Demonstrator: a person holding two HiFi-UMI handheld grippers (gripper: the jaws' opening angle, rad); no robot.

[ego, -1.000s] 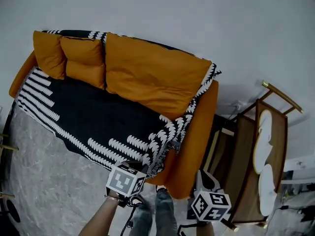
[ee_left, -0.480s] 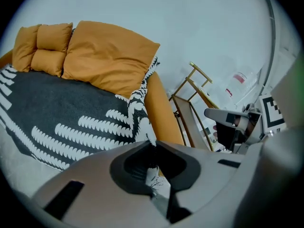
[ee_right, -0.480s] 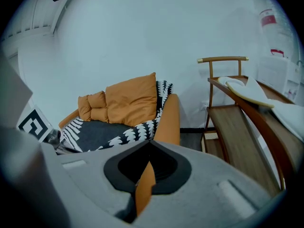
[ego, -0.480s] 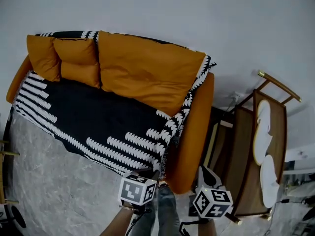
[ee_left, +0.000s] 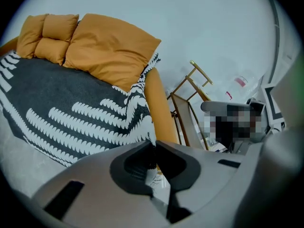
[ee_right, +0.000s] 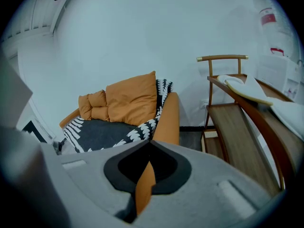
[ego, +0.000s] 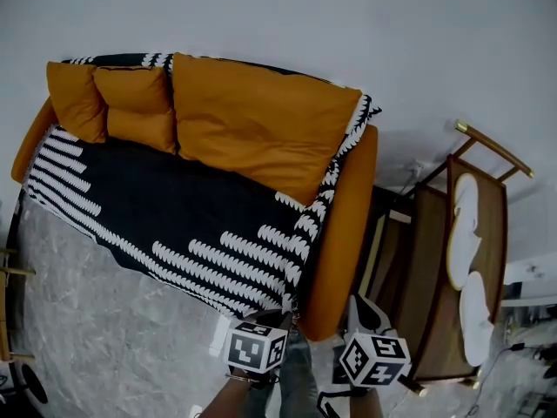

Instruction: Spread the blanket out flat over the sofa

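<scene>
A black blanket (ego: 174,207) with rows of white scalloped stripes lies smooth across the seat of an orange sofa (ego: 344,225). Its far edge runs up behind three orange cushions (ego: 252,120), two small and one large, and shows above the backrest. Its near edge hangs over the front of the seat toward the pale marbled floor (ego: 96,320).

The left tool (ee_left: 154,145), held low at the sofa's front corner beside the armrest, is clenched on the blanket's near corner, with dark cloth pinched between its jaws. The right tool (ee_right: 149,145), just to the right and clear of the blanket, has its jaws drawn together and appears to grip nothing. The orange sliver in the slit between them looks to be the sofa's armrest behind.

A wooden rack (ego: 435,277) with brass-coloured rails, carrying two white pads (ego: 466,233), stands to the right of the sofa against a plain white wall (ego: 348,24).
</scene>
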